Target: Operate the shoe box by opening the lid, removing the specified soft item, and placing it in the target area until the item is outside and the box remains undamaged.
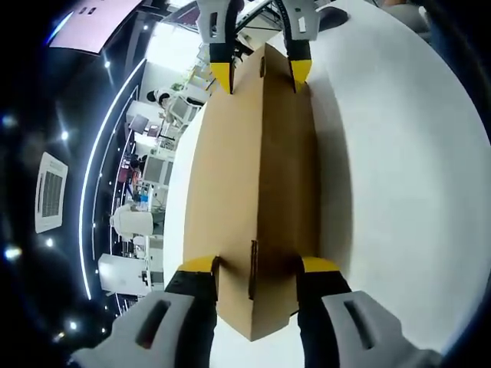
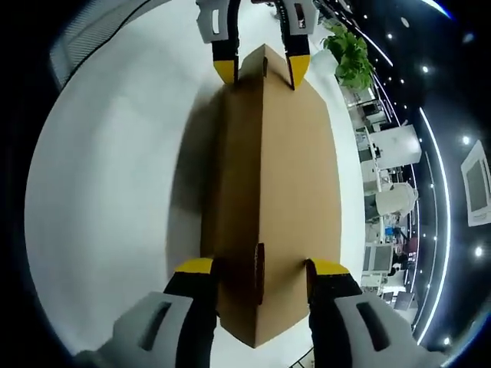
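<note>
Left gripper view: the box (image 1: pixel 261 192) on the table (image 1: pixel 406 176) is clasped endwise by the left gripper (image 1: pixel 257 264) and right gripper (image 1: pixel 261 73), lid shut. Opening is judged pending; one end must be released to lift the lid.

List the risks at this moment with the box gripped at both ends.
1. Both hand-held grippers, left and right, straddle opposite ends of the plain brown cardboard shoe box; squeezing harder may dent its walls.
2. The lid looks closed; pinching across it could hinder opening.
3. Lifting unevenly off the white round table might twist the cardboard.
</note>
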{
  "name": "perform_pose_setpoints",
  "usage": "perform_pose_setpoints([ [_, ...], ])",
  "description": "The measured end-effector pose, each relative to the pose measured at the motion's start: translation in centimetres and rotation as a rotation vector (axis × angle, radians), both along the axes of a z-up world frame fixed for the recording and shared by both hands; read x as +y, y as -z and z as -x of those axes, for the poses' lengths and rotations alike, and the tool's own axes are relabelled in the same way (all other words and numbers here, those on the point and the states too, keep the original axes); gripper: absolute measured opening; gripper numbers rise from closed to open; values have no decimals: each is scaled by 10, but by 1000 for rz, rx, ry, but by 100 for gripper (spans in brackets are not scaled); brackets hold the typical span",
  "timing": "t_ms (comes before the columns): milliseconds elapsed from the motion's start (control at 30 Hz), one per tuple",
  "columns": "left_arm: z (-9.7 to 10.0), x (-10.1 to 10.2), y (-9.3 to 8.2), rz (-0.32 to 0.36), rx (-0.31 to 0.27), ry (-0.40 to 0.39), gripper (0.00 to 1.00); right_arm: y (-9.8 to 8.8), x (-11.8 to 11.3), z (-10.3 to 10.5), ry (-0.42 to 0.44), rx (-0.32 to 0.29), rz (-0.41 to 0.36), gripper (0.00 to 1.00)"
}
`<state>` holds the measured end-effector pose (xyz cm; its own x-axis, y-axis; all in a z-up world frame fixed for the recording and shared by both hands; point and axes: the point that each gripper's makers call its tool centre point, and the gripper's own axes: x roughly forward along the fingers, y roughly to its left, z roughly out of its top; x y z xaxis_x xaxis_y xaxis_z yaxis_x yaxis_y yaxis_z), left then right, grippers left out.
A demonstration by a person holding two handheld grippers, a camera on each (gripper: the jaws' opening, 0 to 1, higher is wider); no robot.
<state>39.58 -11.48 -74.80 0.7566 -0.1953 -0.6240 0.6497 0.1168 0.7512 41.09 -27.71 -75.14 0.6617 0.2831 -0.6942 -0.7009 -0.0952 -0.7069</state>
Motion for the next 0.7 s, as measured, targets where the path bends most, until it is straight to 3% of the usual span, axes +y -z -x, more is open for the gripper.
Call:
perform_pose_setpoints([
  [333,1,0,0,-3,2,-4,39,4,3,0,55,-35,13,45],
  [700,1,0,-1,-3,2,-6,39,2,2,-1,58,-24,3,45],
])
